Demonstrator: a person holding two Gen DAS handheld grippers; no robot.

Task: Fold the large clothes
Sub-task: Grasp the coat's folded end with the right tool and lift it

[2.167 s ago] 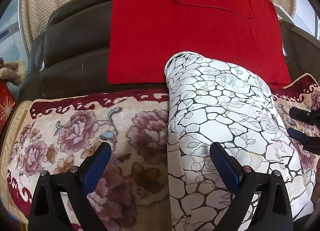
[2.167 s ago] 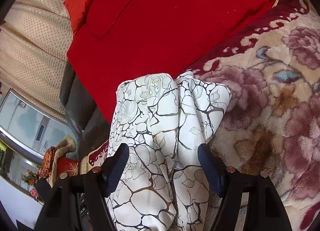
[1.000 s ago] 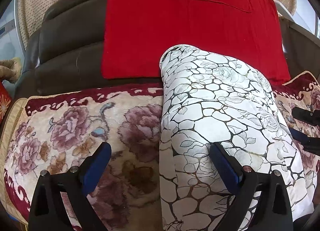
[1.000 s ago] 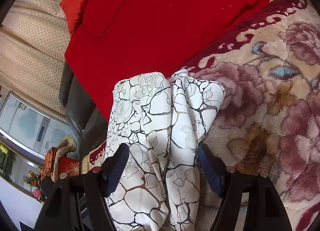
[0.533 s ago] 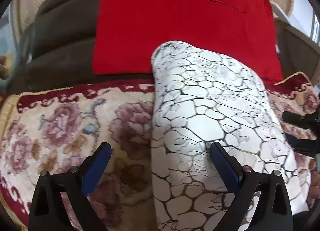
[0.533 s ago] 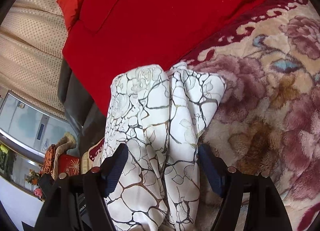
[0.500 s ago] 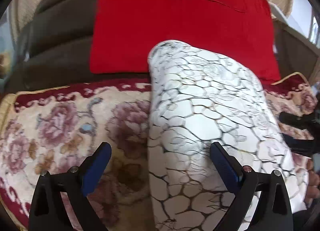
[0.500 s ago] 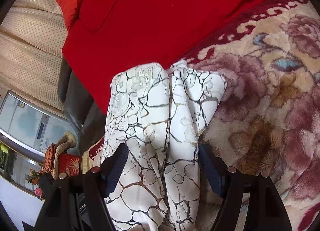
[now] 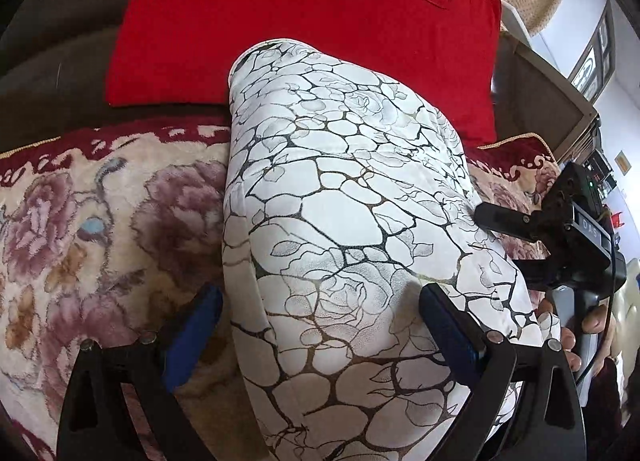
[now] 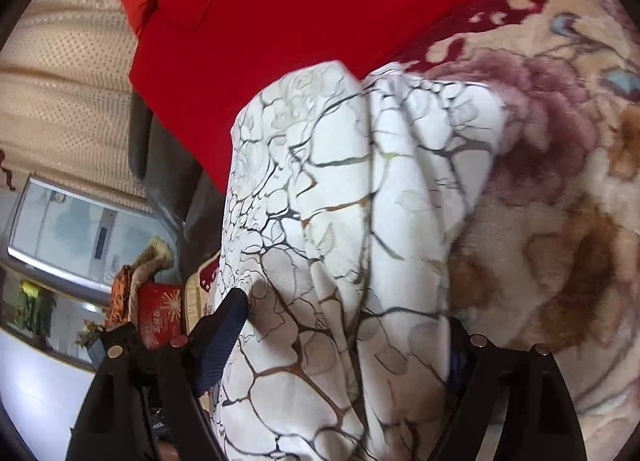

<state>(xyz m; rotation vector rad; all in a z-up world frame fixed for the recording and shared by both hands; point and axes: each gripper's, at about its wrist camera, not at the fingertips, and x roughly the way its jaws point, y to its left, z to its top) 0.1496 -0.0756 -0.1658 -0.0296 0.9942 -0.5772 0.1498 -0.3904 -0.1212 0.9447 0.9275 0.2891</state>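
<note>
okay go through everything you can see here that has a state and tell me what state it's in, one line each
White patterned garment: folded into a long bundle, lying on the floral blanket.
Floral blanket: spread flat over the sofa seat.
Red cushion: propped upright against the sofa back.
Left claw: open, garment between its fingers.
Right claw: open, jaws just widened, garment between them.

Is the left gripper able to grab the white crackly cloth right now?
Probably yes: the left gripper is open with the white cloth already between its fingers, nothing blocking.
</note>
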